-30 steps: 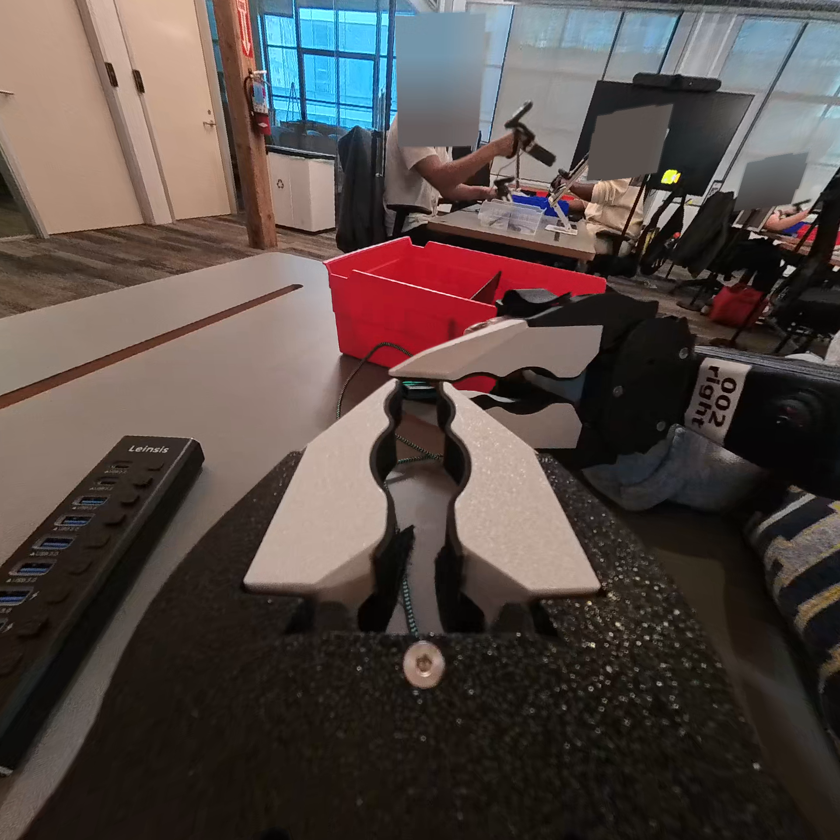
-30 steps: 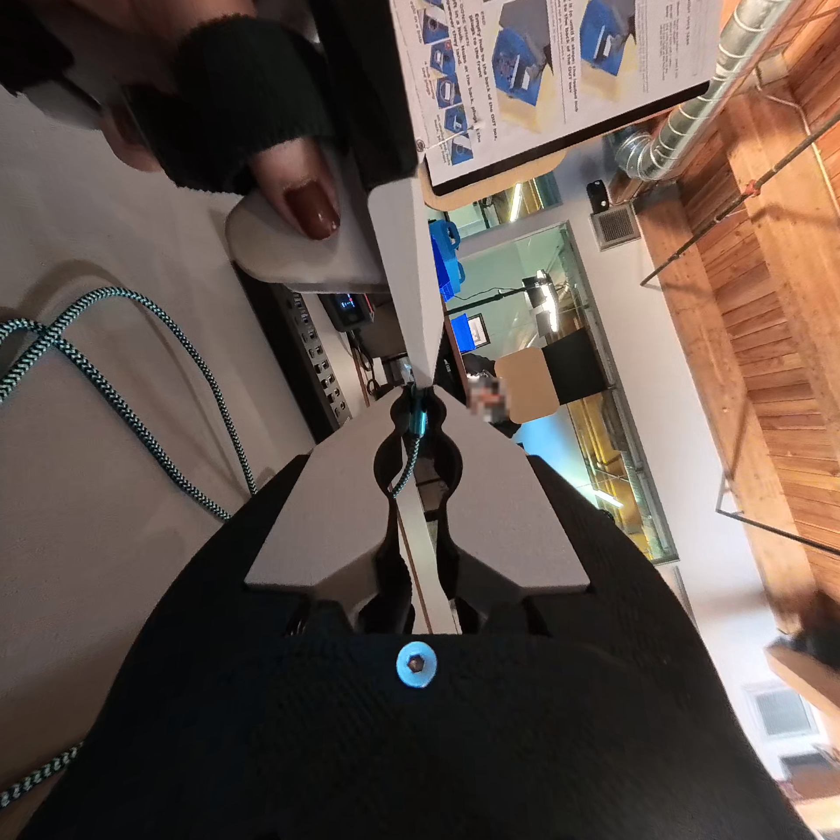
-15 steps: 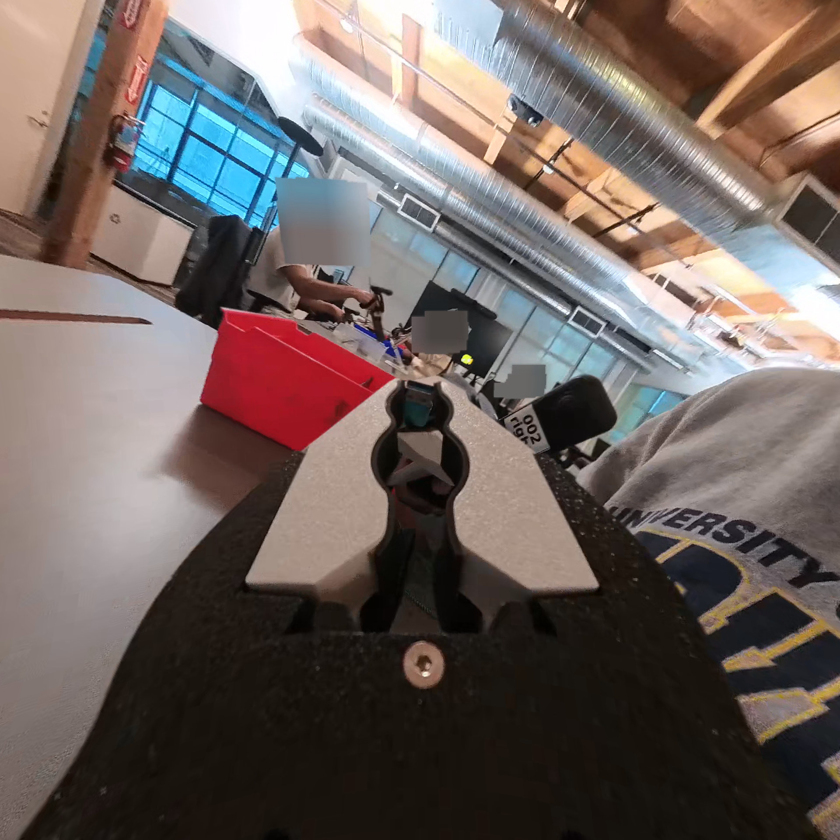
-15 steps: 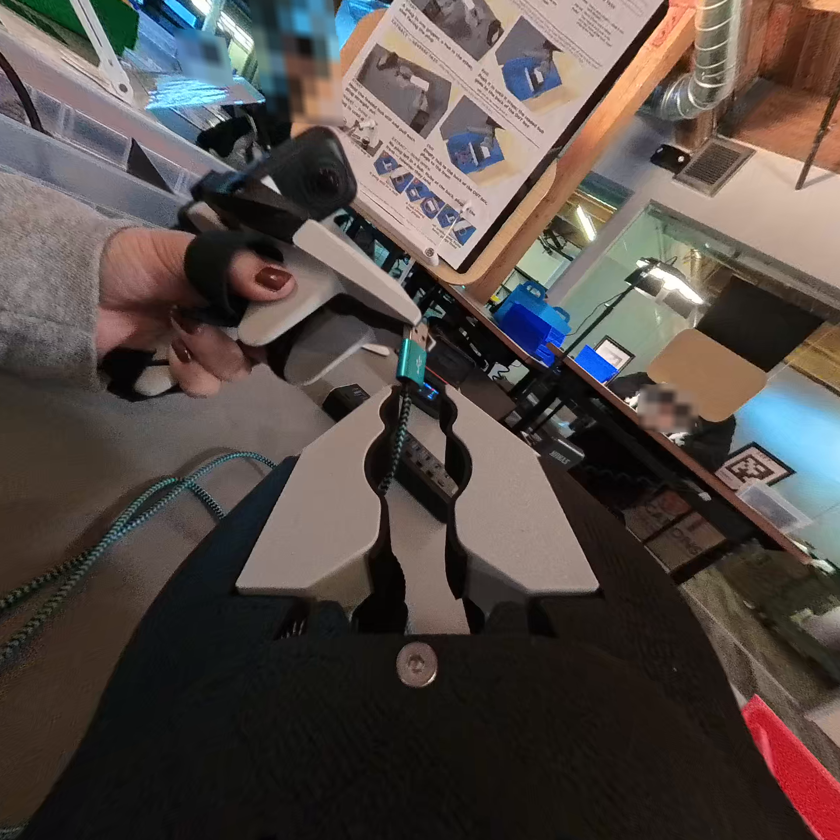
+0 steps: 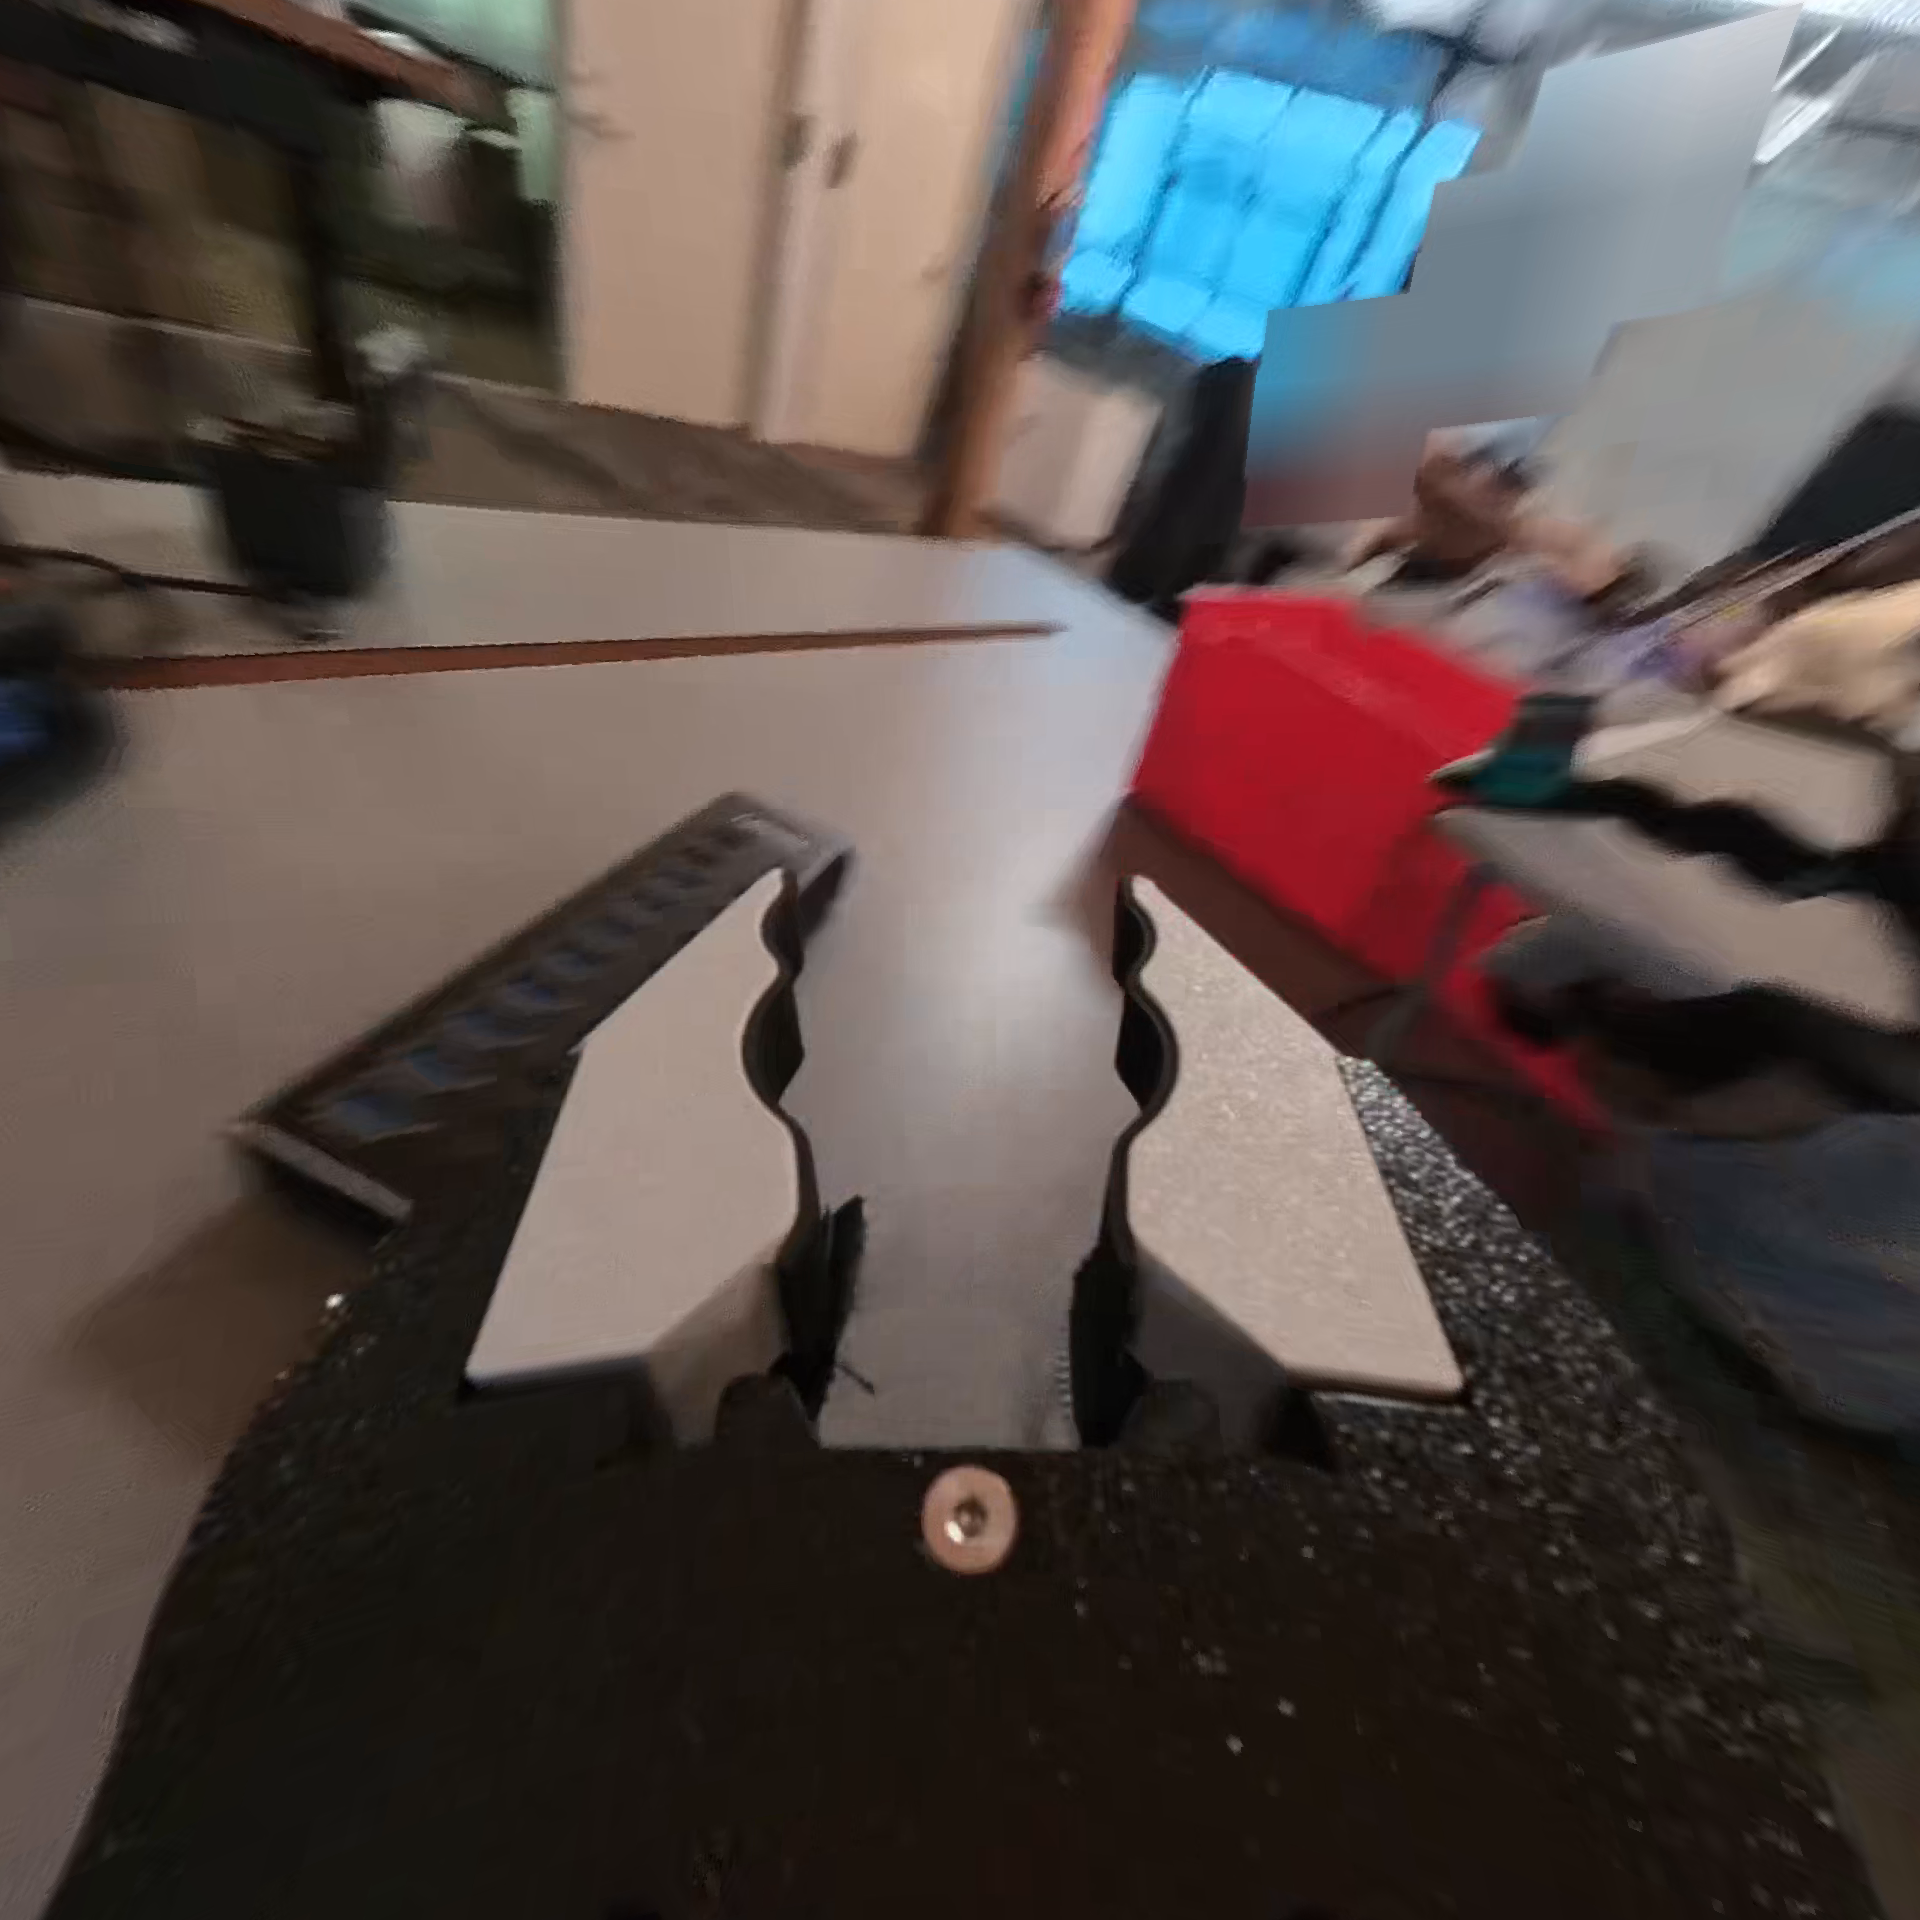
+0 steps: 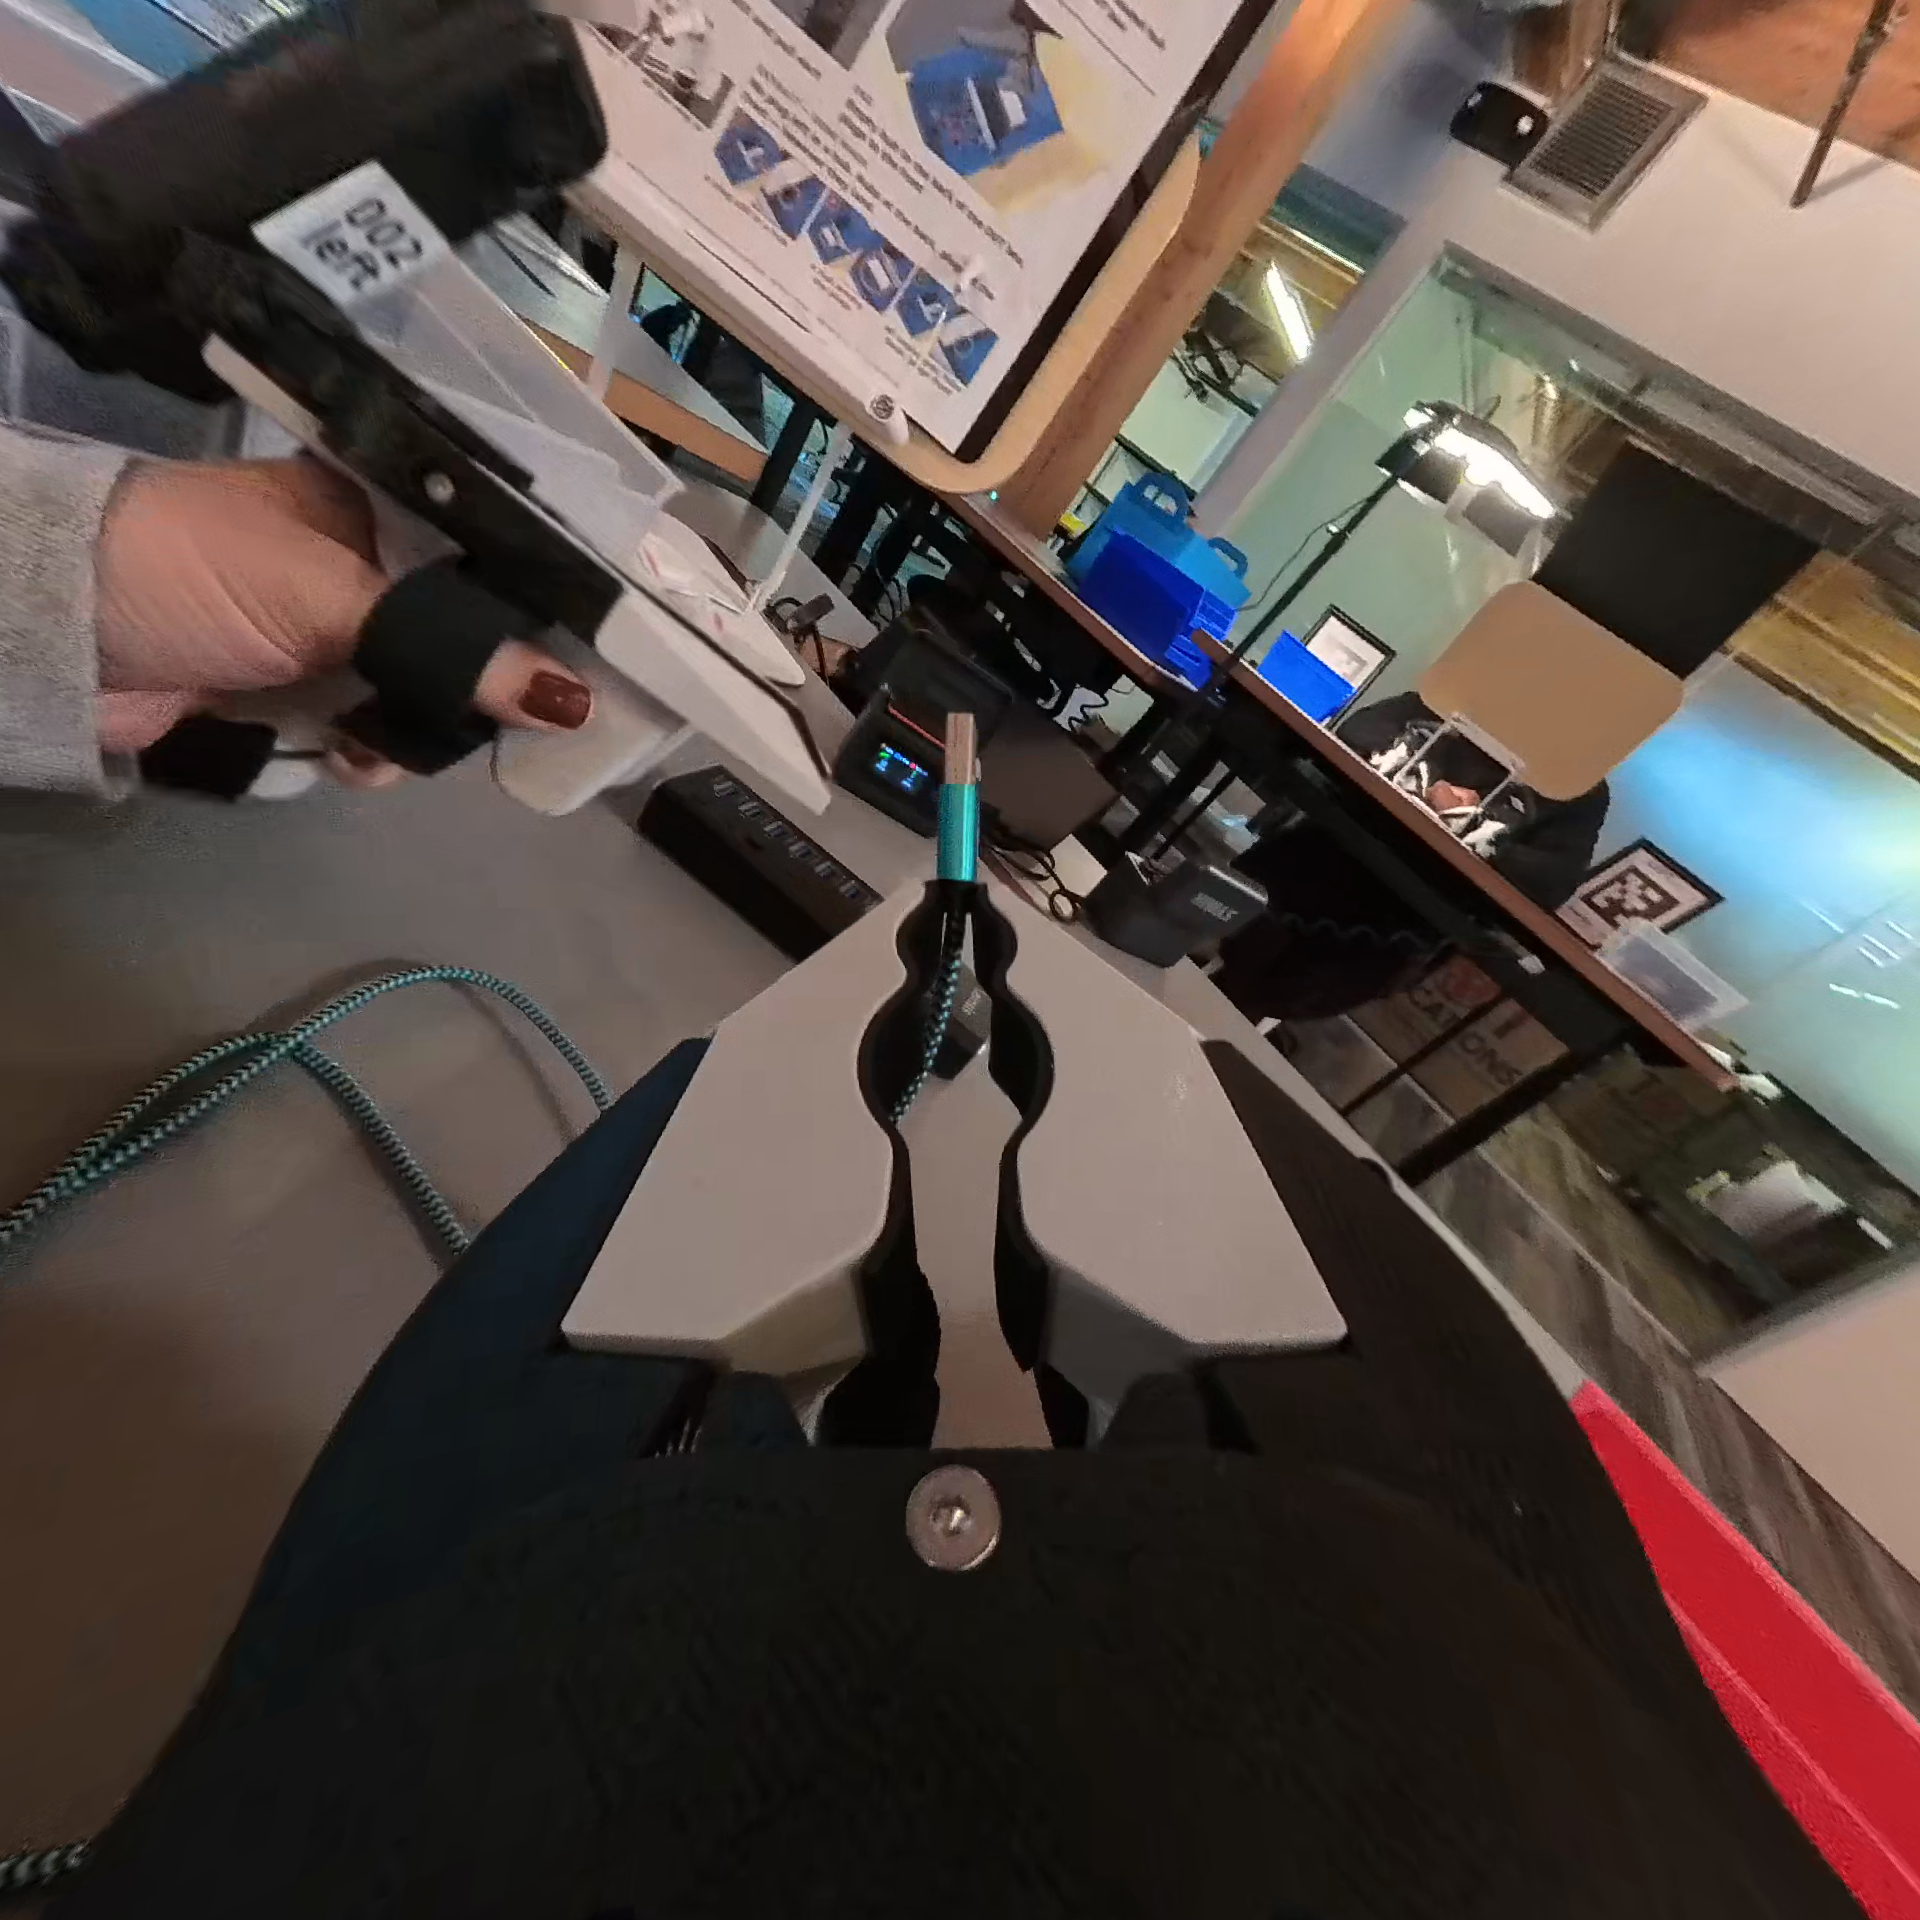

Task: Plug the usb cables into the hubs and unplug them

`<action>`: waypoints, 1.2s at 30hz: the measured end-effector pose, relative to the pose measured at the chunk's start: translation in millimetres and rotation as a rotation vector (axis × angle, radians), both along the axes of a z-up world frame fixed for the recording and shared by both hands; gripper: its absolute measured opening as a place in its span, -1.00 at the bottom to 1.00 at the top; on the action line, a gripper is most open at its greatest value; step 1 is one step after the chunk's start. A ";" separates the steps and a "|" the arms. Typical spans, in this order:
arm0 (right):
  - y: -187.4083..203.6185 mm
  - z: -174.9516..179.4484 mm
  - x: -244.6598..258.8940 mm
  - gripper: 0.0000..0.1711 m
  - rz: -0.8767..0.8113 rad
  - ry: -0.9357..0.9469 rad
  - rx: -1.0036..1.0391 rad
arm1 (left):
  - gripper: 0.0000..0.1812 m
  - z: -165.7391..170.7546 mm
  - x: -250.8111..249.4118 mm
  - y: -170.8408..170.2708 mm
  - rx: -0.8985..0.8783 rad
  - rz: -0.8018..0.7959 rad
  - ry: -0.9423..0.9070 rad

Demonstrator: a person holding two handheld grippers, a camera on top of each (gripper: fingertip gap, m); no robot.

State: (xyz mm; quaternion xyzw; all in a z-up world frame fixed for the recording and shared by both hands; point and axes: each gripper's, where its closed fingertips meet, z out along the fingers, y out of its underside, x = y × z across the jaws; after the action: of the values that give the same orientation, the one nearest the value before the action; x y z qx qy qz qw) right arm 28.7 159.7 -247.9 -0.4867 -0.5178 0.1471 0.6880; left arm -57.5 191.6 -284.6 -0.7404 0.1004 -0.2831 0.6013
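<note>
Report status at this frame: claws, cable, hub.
Left claw open, empty. Right claw shut on teal USB cable, plug sticking out, unplugged. Black hub on table, ports unobstructed.

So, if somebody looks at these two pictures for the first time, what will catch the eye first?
Probably the teal USB plug standing up from the tips of the right tool, which is shut on its braided cable trailing over the grey table. Next, the left tool, wide open and empty, with a long black USB hub beside its left finger. A red bin glows behind on the right.
</note>
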 end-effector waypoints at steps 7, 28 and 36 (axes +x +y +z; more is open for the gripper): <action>-2.5 -4.3 -4.9 -0.97 0.014 -0.003 0.009 | -0.13 -34.8 -44.2 29.4 -0.109 0.122 0.353; 5.1 -10.4 -8.8 -0.97 0.007 0.017 -0.045 | -0.21 -88.6 -69.0 37.0 -0.402 0.148 0.458; 10.7 -8.5 -4.5 -0.97 -0.021 0.029 -0.064 | 0.11 -90.0 -30.7 -12.5 -0.552 0.150 0.428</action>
State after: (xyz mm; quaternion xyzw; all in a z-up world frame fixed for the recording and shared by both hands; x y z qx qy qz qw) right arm 24.3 170.4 -256.4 -0.5118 -0.4975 0.1635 0.6810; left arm -88.2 179.2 -374.6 -0.9227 0.0889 -0.0932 0.3633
